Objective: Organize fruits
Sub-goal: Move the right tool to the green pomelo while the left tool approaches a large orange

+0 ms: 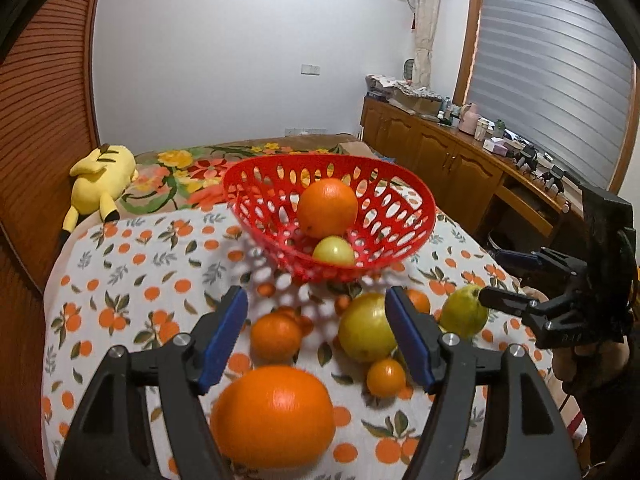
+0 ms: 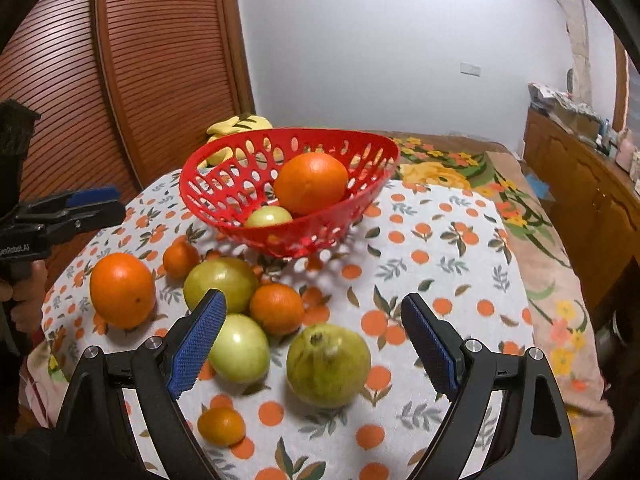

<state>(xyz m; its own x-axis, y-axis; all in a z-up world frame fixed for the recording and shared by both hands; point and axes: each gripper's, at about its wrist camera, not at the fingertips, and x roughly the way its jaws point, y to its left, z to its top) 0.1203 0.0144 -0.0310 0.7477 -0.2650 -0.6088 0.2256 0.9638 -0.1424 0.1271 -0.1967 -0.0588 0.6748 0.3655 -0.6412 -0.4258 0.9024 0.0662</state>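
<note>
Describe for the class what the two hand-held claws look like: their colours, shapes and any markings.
Both claws are matte black plastic. The left claw and the right claw each have two angled arms with silver bolt heads and flat blue pads with a fine ridged texture. Seen side-on from the right wrist view, the left claw's body carries small white lettering, only partly readable. No cables are visible on either claw.

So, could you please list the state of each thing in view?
Red basket: upright, holding one orange and one green fruit.
Large orange: loose on the cloth.
Guava: loose on the cloth.
Left tool: open, empty.
Right tool: open, empty.
</note>
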